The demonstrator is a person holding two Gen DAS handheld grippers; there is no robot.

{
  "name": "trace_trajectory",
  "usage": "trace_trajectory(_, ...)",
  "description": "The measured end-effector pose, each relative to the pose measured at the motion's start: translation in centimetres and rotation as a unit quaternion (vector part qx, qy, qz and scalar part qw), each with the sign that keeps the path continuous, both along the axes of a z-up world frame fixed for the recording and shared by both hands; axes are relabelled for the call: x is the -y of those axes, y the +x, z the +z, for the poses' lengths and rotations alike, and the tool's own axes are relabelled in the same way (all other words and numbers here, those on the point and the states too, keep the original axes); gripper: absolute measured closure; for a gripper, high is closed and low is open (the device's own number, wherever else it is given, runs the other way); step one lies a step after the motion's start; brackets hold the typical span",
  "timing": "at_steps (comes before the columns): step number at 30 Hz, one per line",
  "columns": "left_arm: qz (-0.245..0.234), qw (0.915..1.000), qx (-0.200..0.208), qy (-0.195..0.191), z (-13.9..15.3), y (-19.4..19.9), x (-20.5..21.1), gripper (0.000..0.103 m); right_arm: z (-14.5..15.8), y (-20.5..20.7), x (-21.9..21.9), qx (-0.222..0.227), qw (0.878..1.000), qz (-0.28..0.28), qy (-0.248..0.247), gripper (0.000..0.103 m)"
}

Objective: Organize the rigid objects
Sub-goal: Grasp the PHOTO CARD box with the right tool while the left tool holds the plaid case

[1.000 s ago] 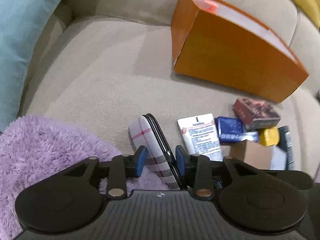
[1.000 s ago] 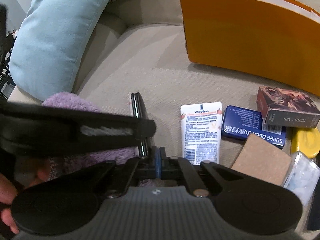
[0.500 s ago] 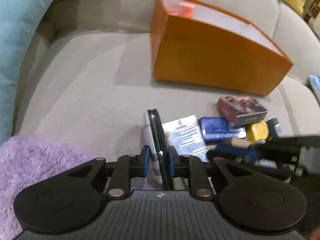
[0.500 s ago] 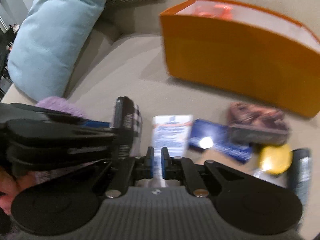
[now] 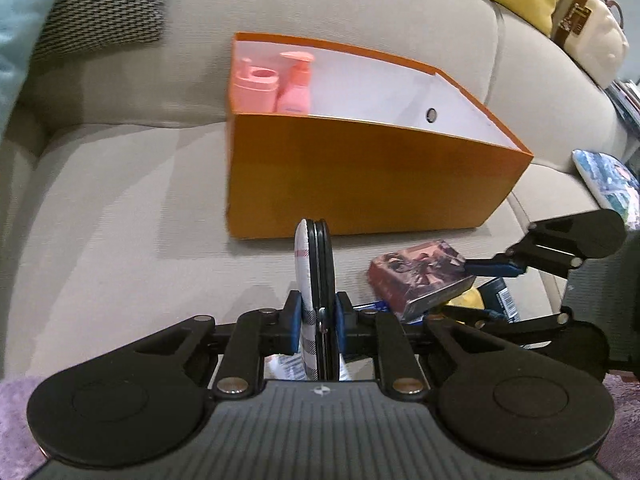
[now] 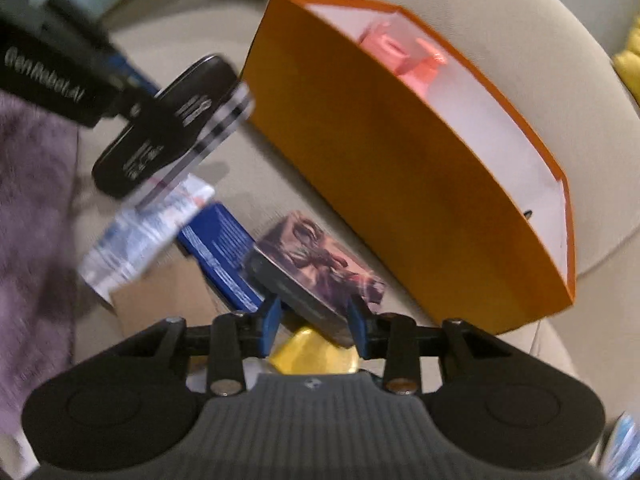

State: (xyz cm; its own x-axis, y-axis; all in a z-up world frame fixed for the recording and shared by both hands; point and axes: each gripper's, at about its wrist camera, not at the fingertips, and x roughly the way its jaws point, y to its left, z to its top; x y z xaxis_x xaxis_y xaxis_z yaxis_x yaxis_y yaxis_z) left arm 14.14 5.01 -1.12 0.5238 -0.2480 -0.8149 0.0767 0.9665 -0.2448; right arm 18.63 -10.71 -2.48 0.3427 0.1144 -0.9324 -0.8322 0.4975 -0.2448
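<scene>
Phone (image 5: 317,280) is pinched edge-up in my left tongs (image 5: 317,322), while my right tongs (image 6: 314,326) are opening around the picture box (image 6: 316,280).

Sofa (image 5: 120,208): we see woven beige cloth, matt, finely ribbed.
Orange box (image 5: 360,176): we read it as matt card outside, smooth white inside.
Pink bottles (image 5: 294,88): smooth plastic to our eye.
Phone case (image 5: 316,272): we see a glossy black rim and a smooth checked back.
Photo card box (image 6: 316,276): printed card, which we find slightly shiny.
Purple throw (image 6: 28,208): we see fuzzy plush.
Left tool (image 5: 318,316): we see matt black plastic with blue pads.
</scene>
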Motion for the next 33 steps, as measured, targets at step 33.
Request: trace_trajectory(33,-0.014,0.9966,-0.081,0.001,-2.0,4.0,-0.1,0.082,0.4,7.7,-1.6,-0.106,0.992,-0.052,0.049,0.072)
